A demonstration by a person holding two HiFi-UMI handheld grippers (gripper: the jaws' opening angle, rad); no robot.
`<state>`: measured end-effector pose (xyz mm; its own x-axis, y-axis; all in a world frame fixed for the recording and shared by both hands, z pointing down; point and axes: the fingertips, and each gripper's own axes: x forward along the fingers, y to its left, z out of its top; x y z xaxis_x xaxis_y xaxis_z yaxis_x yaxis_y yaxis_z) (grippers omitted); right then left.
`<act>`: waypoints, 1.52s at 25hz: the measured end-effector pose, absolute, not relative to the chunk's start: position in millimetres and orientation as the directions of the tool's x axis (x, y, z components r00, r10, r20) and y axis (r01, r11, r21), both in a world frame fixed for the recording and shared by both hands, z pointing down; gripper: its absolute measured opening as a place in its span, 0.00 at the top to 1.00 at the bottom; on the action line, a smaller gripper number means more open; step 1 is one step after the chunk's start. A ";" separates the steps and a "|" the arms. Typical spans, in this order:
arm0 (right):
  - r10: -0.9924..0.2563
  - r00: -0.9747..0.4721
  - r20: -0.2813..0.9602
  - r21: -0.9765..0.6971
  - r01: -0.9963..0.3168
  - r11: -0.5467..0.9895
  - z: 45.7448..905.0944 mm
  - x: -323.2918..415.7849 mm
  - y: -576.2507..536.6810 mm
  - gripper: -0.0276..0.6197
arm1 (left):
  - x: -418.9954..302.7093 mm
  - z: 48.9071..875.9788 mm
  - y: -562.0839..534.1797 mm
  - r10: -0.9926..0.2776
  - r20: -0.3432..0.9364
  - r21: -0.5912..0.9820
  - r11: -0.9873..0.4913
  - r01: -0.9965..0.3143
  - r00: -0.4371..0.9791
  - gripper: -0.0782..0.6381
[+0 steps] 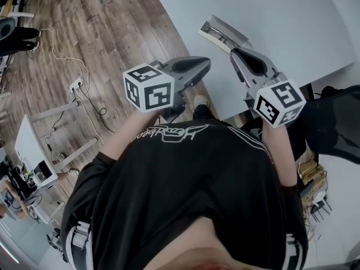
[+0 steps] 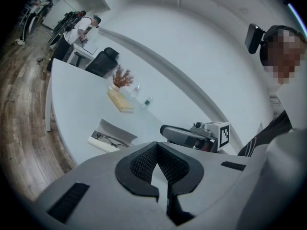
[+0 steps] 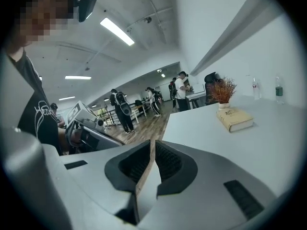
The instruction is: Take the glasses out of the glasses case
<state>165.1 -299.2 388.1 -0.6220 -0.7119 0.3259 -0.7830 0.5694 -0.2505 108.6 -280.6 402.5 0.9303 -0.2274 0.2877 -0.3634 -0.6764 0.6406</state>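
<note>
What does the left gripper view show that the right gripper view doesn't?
Only the left gripper view: the open glasses case with glasses inside, near the table edge, and the right hand-held gripper. Only the right gripper view: the left hand-held gripper. Both: the white table, the book and the dried plant beyond it.

A book (image 3: pixel 234 119) lies on the white table (image 3: pixel 268 150) beside a plant (image 3: pixel 222 90).

Wood plank floor (image 1: pixel 95 27); long white table (image 1: pixel 304 38); ceiling strip lights (image 3: pixel 117 31); black office chair (image 2: pixel 103 62) at far end.
</note>
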 end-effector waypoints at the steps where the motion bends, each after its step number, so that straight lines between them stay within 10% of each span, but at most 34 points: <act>1: -0.707 -0.620 0.339 -0.238 -0.784 0.574 391.6 166.5 -302.5 0.94 | 109.2 404.3 -281.1 -0.226 0.290 0.643 -0.674 -0.365 0.930 0.88; 9: -0.666 -0.587 0.461 -0.114 -0.783 0.612 424.1 170.0 -330.2 0.81 | 100.4 419.8 -297.1 -0.260 0.310 0.665 -0.627 -0.404 0.914 0.88; 38: -0.498 -0.347 0.795 0.165 -0.665 0.728 556.1 181.4 -386.2 0.88 | 93.0 457.7 -344.1 -0.350 0.366 0.689 -0.520 -0.504 0.862 0.88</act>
